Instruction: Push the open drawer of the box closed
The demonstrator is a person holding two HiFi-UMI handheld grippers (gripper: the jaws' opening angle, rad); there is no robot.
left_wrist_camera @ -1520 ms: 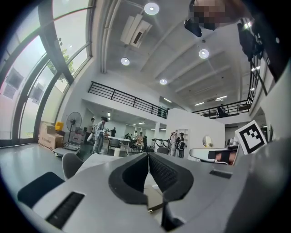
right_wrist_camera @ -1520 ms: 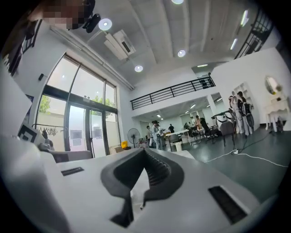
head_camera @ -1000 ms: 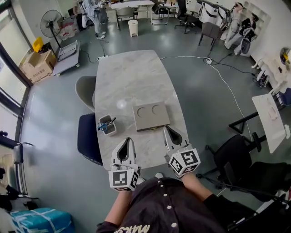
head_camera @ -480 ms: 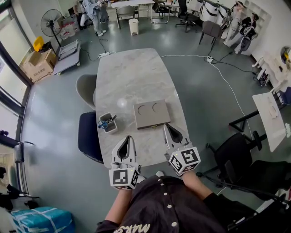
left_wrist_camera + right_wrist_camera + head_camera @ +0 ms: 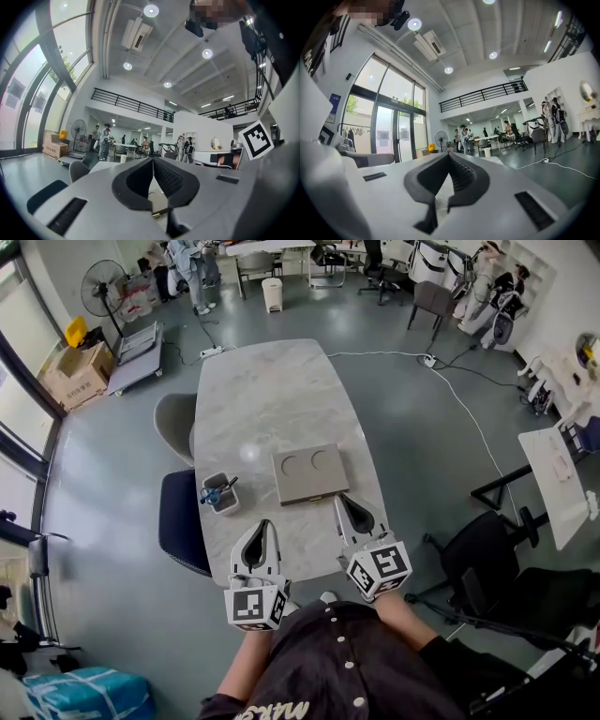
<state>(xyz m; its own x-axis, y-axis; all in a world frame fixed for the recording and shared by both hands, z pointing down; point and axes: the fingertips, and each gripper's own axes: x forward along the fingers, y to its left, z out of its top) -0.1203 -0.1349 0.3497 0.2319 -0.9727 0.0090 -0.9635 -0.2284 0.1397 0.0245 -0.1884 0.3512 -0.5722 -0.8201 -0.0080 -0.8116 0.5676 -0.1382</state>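
Observation:
A flat grey box [image 5: 310, 473] with two round recesses in its top lies on the marble table [image 5: 262, 399], toward the near right. From above I cannot make out its drawer. My right gripper [image 5: 340, 499] is shut and empty, its tip at the box's near right corner; contact cannot be told. My left gripper [image 5: 265, 524] is shut and empty too, over the table's near edge, apart from the box and to its left. In the left gripper view the gripper [image 5: 153, 160] shows its jaws meeting at the tip. The right gripper view shows that gripper [image 5: 449, 155] the same way.
A small grey cup with pens [image 5: 218, 493] stands left of the box. A dark blue chair [image 5: 183, 521] and a grey chair [image 5: 173, 423] sit along the table's left side. A black chair [image 5: 478, 559] stands to the right. People stand far across the room.
Both grippers and the box keep their places relative to each other. Only the head view has shifted slightly.

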